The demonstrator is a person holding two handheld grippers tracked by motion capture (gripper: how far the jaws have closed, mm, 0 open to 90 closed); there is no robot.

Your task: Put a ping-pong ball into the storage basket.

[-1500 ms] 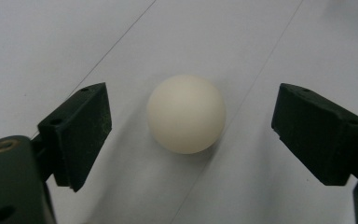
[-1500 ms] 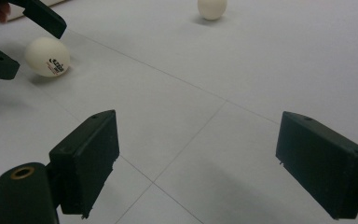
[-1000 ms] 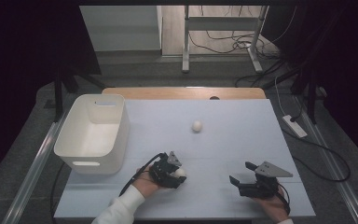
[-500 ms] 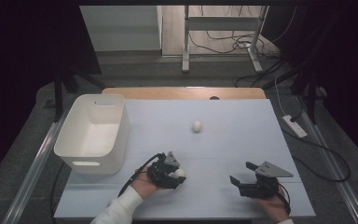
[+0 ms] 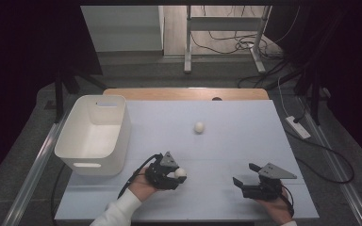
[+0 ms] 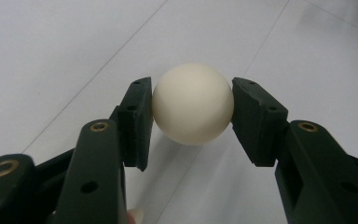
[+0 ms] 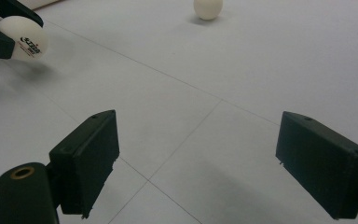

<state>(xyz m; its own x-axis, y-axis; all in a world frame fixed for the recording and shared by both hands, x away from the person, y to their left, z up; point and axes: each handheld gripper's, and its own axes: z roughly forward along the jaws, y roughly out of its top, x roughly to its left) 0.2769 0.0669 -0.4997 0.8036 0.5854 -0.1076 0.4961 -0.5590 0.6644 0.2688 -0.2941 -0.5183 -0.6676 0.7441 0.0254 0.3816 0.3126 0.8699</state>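
Pale desk (image 5: 245, 141), white bin (image 5: 94, 136) at left. Left gripper (image 5: 178, 173) fingers clamp one ball (image 6: 192, 103), barely moved since a second ago. Right gripper (image 5: 245, 178) fingers wide, empty. Second ball (image 5: 199, 126) waits mid-desk.

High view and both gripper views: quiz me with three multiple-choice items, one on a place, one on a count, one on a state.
1. Where is the white bin?
A. left side of the table
B. right side
C. on the floor

2. How many white balls are there?
A. one
B. two
C. four

3. The left hand-held gripper is:
A. open and empty
B. shut on a ball
C. inside the bin

Key: 1 A, the bin stands at the table's left edge. 2 B, the held ball and the loose ball farther back. 3 B, both pads press the held ball's sides.
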